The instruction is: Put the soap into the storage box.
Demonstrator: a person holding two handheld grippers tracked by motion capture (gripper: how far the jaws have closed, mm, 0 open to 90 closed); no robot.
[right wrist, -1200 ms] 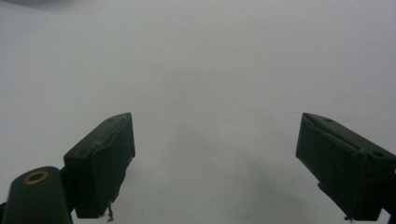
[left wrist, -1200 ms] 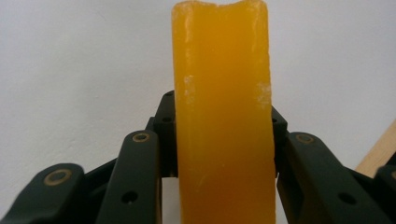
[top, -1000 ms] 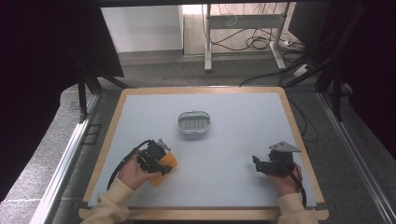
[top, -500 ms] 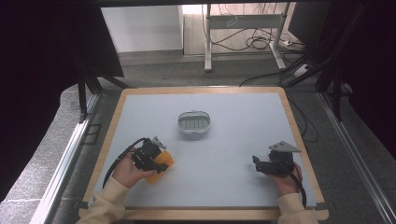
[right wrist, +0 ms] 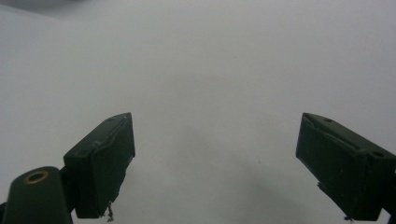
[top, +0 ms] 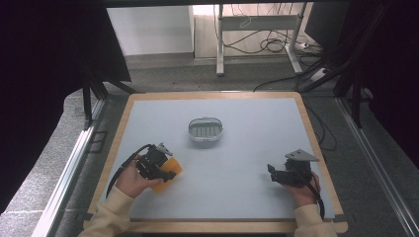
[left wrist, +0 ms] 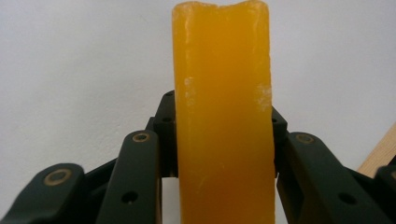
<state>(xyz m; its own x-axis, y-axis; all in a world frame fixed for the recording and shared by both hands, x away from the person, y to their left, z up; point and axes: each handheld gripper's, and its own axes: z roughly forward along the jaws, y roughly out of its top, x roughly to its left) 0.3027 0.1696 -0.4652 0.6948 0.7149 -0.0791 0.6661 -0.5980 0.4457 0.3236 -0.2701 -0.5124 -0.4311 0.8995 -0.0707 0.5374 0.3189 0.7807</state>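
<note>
Item: orange bar (top: 165,174), clamped edgewise in your left claw (top: 164,173), near-left of the dish (top: 205,130). Right claw (right wrist: 215,163): jaws apart, empty, near-right of the dish. Handling: keep the clamp firm, carry the bar level toward the dish; bench (top: 257,123) between looks free.

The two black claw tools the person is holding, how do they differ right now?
The left gripper is clamped on an orange block, while the right gripper holds nothing. The left one's jaws press the block's sides; the right one's jaws stand wide apart over bare table. The left sits near the table's left edge, the right near its right edge. Both are black, hand-held, and lie nearer the person than the small grey oval dish.
</note>
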